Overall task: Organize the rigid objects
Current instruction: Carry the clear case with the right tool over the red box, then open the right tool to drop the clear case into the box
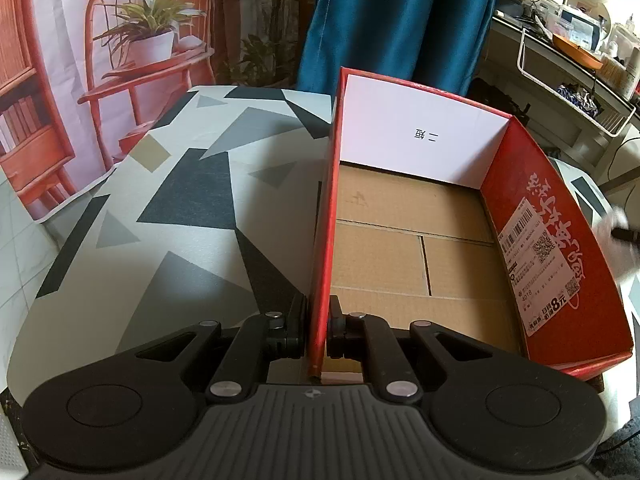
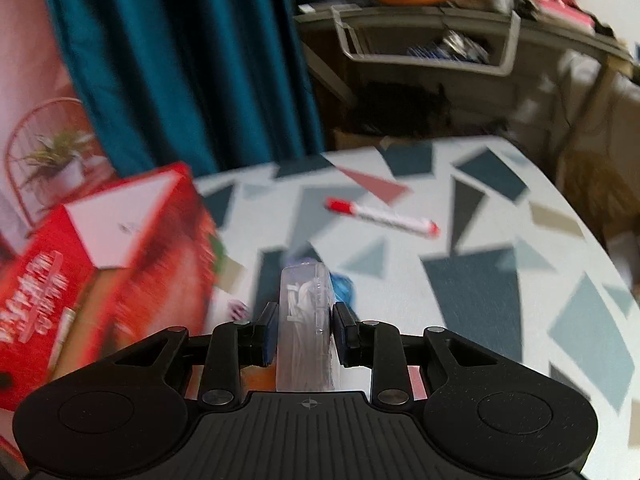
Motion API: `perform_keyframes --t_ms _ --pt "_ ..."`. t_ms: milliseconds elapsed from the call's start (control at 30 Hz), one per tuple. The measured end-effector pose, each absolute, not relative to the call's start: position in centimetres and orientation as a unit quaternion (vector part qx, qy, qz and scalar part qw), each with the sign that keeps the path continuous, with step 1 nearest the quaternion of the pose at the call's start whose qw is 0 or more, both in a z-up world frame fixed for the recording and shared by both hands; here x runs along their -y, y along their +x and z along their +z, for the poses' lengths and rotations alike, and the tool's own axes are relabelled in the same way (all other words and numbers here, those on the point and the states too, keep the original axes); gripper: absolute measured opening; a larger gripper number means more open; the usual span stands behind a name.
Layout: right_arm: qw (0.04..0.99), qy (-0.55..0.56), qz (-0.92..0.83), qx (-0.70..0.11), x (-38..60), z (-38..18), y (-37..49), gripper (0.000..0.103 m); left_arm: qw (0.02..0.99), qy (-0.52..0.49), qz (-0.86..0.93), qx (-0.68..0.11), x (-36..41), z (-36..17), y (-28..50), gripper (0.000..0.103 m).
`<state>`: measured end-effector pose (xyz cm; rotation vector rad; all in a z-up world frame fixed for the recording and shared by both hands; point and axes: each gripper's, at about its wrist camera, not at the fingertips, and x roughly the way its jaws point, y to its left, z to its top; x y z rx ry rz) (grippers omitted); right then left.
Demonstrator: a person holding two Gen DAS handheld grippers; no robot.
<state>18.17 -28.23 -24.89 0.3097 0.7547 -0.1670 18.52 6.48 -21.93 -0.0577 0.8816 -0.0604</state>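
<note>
Clear plastic case (image 2: 306,320), upright and narrow, with white contents showing through; clamped between the pads of the right tool (image 2: 304,322), which is part closed on its 2 flat sides. Carried off the table (image 2: 480,280), close beside the red box (image 2: 100,248) at left, with blue and pink bits on the table beneath, too blurred to name. Red-capped marker (image 2: 382,218) lying flat farther out on the patterned cloth, well apart from the box, not yet collected.

Red box (image 1: 552,240) open at the top, bare cardboard floor, nothing inside that shows. Near left wall pinched by the left tool (image 1: 318,332), closed down to the thickness of the cardboard, 1 pad outside and 1 inside.

Step in hand, by judgement: bracing the box with 1 tool while ferrying the case toward it with the other. Next move likely calls for clearing the tall right wall before swinging over the opening, then lowering close to the floor and easing the grip off so the case does not tip or bounce. Marker probably next after that.
</note>
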Motion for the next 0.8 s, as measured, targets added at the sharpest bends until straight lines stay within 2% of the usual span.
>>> perform_keyframes --t_ms 333,800 --pt "0.937 0.131 0.033 -0.322 22.7 -20.8 22.7 0.026 0.904 -0.029 -0.029 -0.425 -6.6 -22.0 18.5 0.010" --pt "0.932 0.112 0.078 -0.337 19.9 -21.8 26.1 0.024 0.906 -0.024 -0.030 -0.422 -6.5 -21.9 18.3 0.011"
